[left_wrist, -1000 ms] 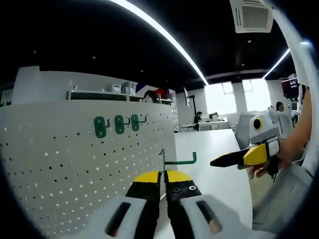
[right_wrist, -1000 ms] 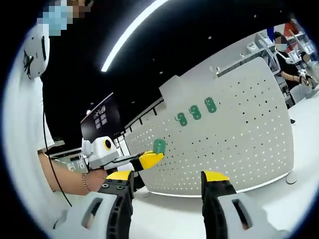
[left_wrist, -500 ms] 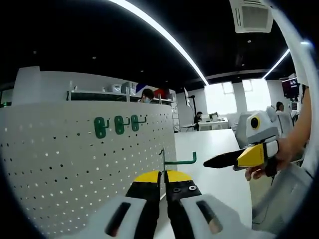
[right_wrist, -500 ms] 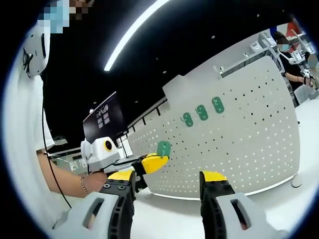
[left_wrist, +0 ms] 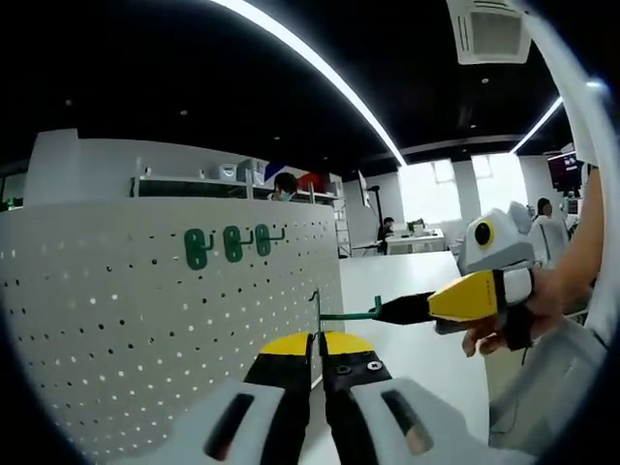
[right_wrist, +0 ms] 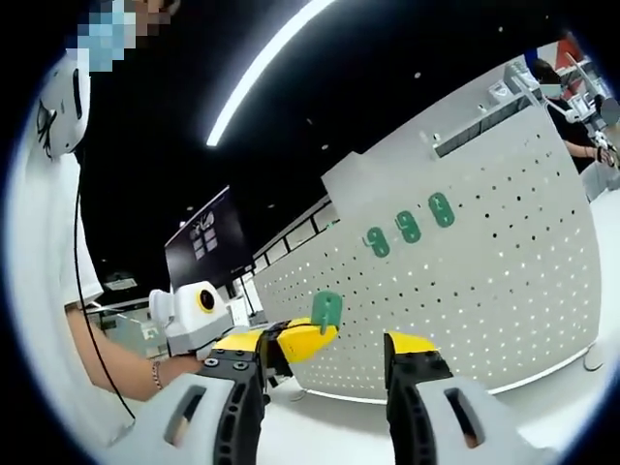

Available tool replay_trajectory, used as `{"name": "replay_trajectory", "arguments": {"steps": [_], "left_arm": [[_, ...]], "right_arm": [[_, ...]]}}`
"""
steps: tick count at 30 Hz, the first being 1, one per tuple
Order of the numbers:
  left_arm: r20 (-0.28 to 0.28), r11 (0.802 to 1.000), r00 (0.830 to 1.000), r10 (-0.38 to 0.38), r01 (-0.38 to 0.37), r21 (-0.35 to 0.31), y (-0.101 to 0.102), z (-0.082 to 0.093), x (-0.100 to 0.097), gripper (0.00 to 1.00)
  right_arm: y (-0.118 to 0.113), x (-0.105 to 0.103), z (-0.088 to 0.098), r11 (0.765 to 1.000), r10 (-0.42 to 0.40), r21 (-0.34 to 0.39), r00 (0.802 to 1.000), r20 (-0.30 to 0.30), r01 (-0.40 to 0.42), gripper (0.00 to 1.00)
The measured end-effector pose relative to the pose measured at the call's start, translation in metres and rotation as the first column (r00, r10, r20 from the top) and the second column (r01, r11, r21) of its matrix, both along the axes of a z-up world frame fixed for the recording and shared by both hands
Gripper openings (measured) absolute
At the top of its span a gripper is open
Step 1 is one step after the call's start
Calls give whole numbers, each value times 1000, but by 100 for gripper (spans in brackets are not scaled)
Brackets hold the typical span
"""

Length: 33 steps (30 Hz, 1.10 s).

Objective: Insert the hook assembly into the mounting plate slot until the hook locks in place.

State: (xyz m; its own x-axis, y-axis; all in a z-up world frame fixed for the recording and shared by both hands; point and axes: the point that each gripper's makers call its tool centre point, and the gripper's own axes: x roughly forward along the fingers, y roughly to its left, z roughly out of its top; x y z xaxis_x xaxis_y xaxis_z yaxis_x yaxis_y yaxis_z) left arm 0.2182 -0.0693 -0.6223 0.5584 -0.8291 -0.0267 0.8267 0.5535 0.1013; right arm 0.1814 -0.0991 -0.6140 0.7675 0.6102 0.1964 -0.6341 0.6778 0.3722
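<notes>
Risk: green hook (left_wrist: pixel 341 312) twisting out of grip as right gripper (left_wrist: pixel 392 310) is closing in on its tip.

Left gripper (left_wrist: pixel 318 351) jaws are pinching together on hook's stem, just beside pegboard (left_wrist: pixel 126 329). Right gripper jaws are standing apart in its own view, gripping nothing. If the nudge comes off-axis, hook's probably missing the slot, not locking. Three more hooks (left_wrist: pixel 228 243) are hanging higher up.

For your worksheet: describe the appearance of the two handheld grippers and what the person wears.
Both grippers, left gripper and right gripper, have pale grey bodies, black jaws and yellow tips. The person wears a white short sleeve and a thin bracelet.
</notes>
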Motion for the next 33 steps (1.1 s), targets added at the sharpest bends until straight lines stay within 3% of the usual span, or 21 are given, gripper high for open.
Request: {"name": "replay_trajectory", "arguments": {"steps": [21,33], "left_arm": [[-10,1000,1000,0,0,-12,0,1,-8,3],[-13,1000,1000,0,-1,-11,0,-1,-11,3]], "right_arm": [[15,11,10,999,14,47,1000,3,-14,35],[23,13,8,999,35,27,999,3,-35,24]]}}
